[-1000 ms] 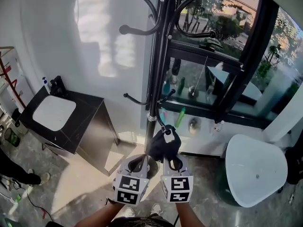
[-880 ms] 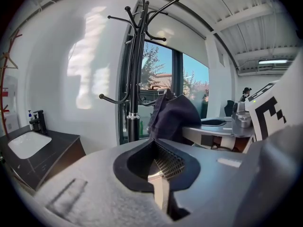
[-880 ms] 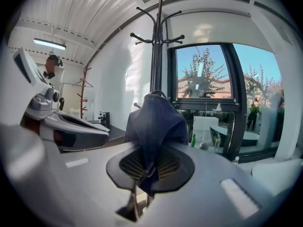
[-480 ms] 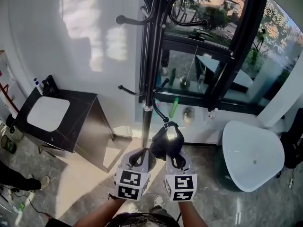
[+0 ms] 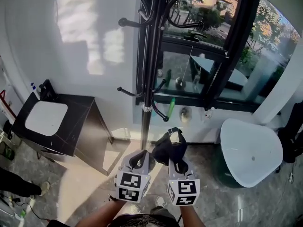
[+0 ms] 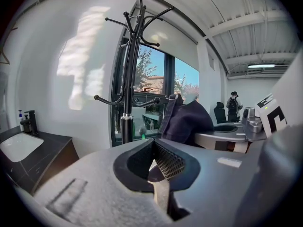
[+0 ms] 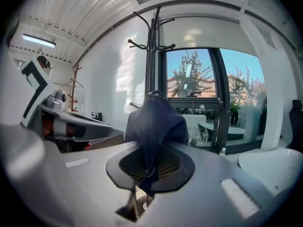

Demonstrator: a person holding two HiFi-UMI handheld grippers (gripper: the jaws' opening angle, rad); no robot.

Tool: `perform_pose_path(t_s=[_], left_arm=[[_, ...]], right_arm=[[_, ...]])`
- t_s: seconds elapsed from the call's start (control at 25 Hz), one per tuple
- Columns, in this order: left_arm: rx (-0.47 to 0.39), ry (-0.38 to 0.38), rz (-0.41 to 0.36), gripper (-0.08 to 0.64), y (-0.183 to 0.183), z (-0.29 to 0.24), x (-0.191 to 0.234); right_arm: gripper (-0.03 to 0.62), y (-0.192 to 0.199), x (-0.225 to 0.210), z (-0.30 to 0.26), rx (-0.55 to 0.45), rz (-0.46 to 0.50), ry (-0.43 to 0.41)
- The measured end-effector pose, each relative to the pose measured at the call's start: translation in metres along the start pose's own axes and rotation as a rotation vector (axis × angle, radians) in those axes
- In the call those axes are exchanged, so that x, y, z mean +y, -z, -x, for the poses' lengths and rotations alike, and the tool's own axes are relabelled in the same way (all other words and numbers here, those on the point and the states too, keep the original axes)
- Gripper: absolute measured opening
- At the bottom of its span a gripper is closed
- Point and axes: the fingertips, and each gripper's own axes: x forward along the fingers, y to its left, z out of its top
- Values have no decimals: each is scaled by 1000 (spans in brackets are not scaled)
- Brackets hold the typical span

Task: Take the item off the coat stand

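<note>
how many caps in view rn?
1. The dark cap is clamped in the right tool, clear of the coat stand. Every hook there looks bare.

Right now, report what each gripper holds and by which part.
Right gripper pinches the dark cap by a fold of fabric at its edge. Left gripper shut, holding nothing.

You face a white wall (image 5: 42,46) with sunlight patches (image 5: 80,22), beside a black-framed window (image 5: 189,74) showing trees outside. Lower left: a dark cabinet (image 5: 80,126) with a white basin (image 5: 46,118). Right: a white rounded table (image 5: 248,152) on the grey marbled floor (image 5: 80,188).
</note>
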Motion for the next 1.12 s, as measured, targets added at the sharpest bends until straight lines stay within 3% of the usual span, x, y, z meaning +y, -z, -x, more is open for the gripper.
perform_pose_path(t_s=[0.28,0.56,1.12], left_arm=[[-12,61,32,2,3,-5,-16],[-8,91,6,2,-1,-7,-29],[-6,101,-2,2,3,-17,-27]], right_arm=[[18,19,-13,13,22,-28,57],[18,20,-21,20,18,-50,86],[18,10,-23,12,2,-55,86]])
